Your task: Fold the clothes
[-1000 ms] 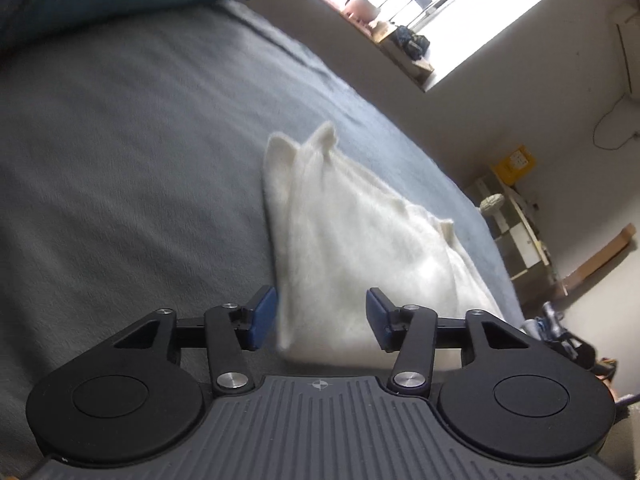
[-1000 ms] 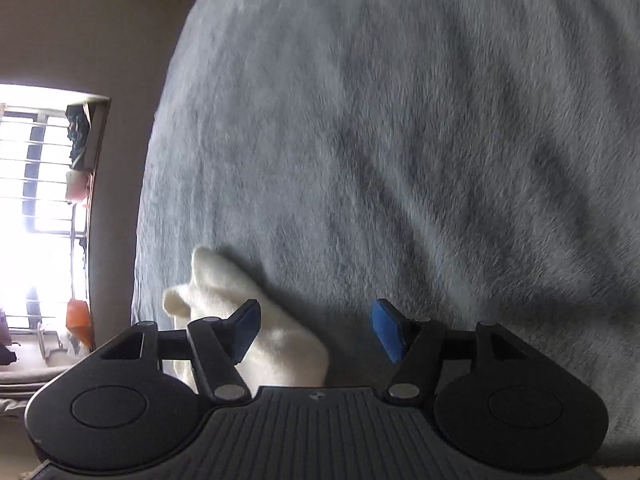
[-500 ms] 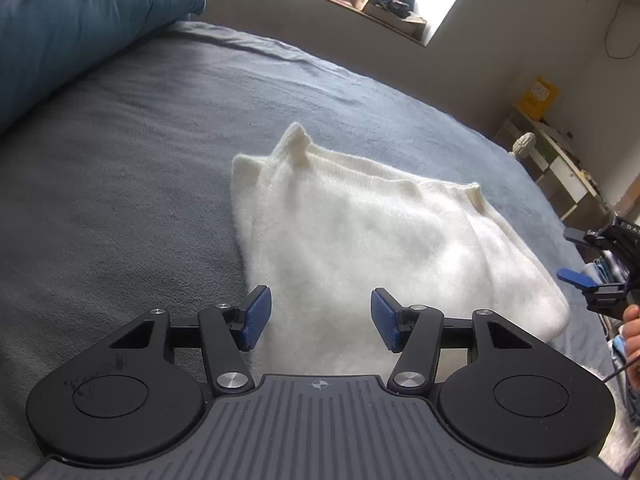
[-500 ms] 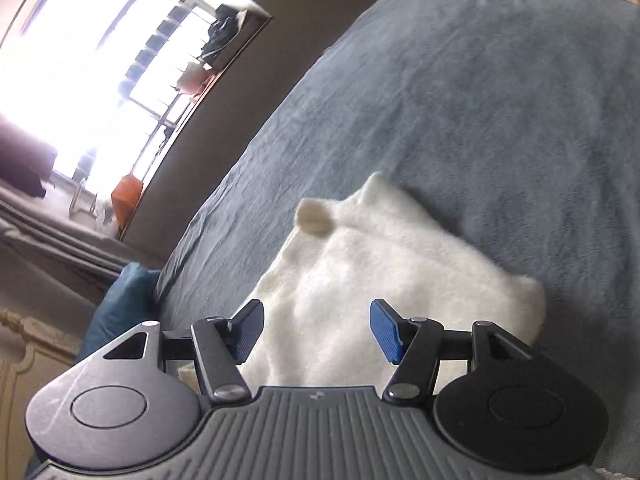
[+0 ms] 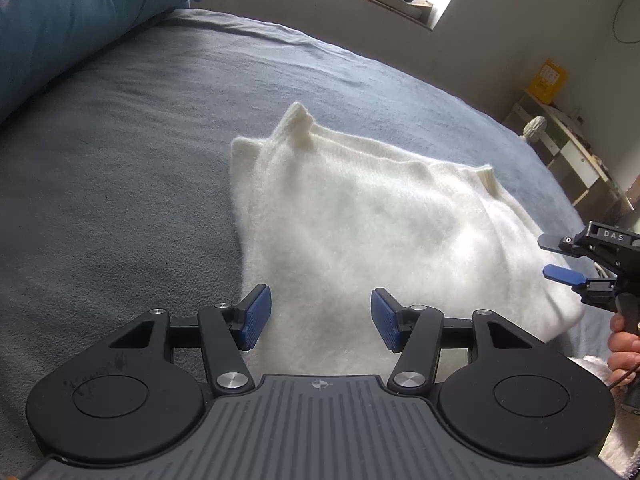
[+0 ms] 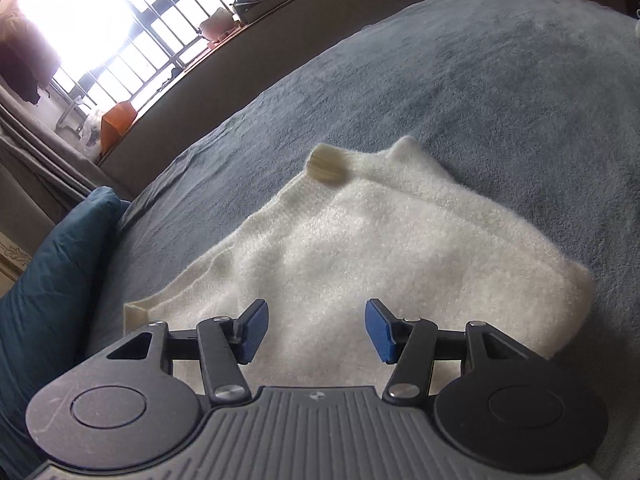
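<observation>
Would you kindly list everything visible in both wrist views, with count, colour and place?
sweater: one, white, partly folded on the bed
bed cover: one, grey, under the sweater
pillow: one, teal, at the bed's edge
window: one, barred, bright, beyond the bed
shelf unit: one, pale, against the wall
box: one, yellow, on the shelf unit
left tool: one, black with blue pads, open above the sweater
right tool: one, same colours, jaws just closing a little, nothing gripped
hand: one, holding the right tool

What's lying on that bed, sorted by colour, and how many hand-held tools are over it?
White fuzzy knitted garment: 1
Teal pillow: 1
Grey bed cover: 1
Black hand-held tools with blue pads: 2, left tool and right tool, both open
Total: 5
</observation>
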A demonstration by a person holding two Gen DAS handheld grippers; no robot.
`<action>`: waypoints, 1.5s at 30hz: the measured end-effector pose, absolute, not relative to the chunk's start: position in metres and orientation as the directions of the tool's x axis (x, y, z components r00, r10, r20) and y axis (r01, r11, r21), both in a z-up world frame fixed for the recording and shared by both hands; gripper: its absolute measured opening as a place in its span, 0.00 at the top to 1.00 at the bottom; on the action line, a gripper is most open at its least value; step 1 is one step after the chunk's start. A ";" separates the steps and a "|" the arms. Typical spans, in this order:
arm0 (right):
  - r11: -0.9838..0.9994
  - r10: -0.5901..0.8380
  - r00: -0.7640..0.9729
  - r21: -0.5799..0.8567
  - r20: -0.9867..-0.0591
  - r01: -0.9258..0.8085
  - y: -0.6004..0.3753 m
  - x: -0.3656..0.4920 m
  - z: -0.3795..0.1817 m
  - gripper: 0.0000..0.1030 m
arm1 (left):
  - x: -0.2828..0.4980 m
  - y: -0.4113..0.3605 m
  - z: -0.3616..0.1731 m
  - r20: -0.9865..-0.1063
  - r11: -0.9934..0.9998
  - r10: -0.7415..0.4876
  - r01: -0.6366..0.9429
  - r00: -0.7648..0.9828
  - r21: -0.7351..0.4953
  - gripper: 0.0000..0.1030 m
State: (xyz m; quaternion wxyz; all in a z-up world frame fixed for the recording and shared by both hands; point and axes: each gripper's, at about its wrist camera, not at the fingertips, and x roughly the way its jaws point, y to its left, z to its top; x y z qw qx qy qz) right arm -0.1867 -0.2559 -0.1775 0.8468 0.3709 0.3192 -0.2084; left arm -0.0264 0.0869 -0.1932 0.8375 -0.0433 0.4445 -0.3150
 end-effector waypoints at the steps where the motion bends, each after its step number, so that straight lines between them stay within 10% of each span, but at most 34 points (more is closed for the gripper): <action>1: 0.637 -0.118 0.707 0.493 -0.697 0.592 -0.257 -0.187 -0.178 0.45 | -0.026 0.086 -0.193 -0.718 0.797 -0.566 0.491 0.405 -0.351 0.46; 45: 0.603 -0.100 0.683 0.502 -0.724 0.620 -0.265 -0.190 -0.196 0.45 | -0.029 0.076 -0.195 -0.742 0.809 -0.539 0.491 0.398 -0.325 0.42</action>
